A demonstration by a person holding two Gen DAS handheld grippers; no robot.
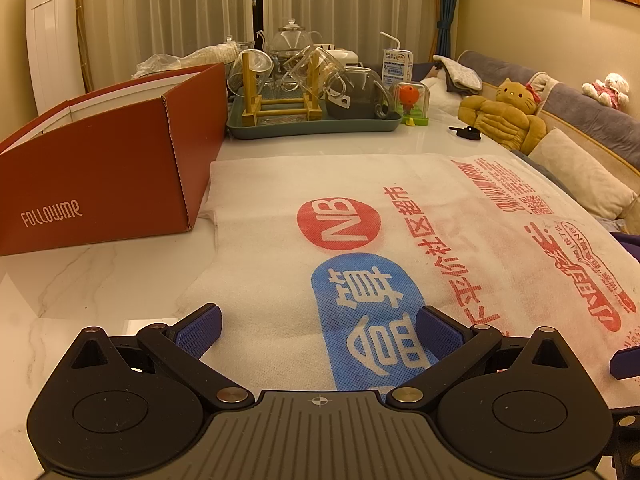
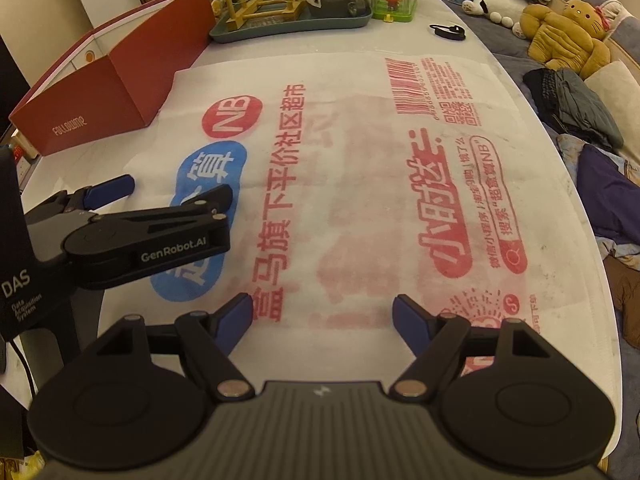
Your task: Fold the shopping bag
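Fabric fills most of the left wrist view: a white shopping bag (image 1: 360, 216) lies spread flat on a pale marble table (image 1: 100, 280), printed with a red round logo, a blue patch of white characters and lines of red writing. The left gripper (image 1: 318, 330) hangs over the bag's near edge with its jaws wide apart and nothing between the blue pads (image 1: 200, 330). A red cardboard box (image 1: 112, 168) stands just beside the bag's left edge, open at the top. Beyond the bag sits a green tray (image 1: 312, 126) loaded with glass cups and a wooden rack, with a milk carton (image 1: 397, 65) and a small orange toy (image 1: 412, 102) near it. Sheer curtains (image 1: 180, 8) hang behind, and a sofa (image 1: 580, 120) on the right carries a tan stuffed cat (image 1: 508, 116).

From the right wrist view the bag (image 2: 360, 184) reads more fully: flat, unfolded, lightly wrinkled, with a red barcode near its far edge and faint red print showing through the middle. The right gripper (image 2: 322, 318) is above the near edge, its jaws standing well apart and empty. The left gripper (image 2: 176, 190) reaches in from the left over the blue patch, its fingers spread too. The red box (image 2: 100, 76) and the tray (image 2: 292, 24) sit at the far left, and a small black object (image 2: 448, 32) lies on the bare table (image 2: 532, 160) past the bag. Clothes (image 2: 580, 108) are heaped on the sofa to the right.
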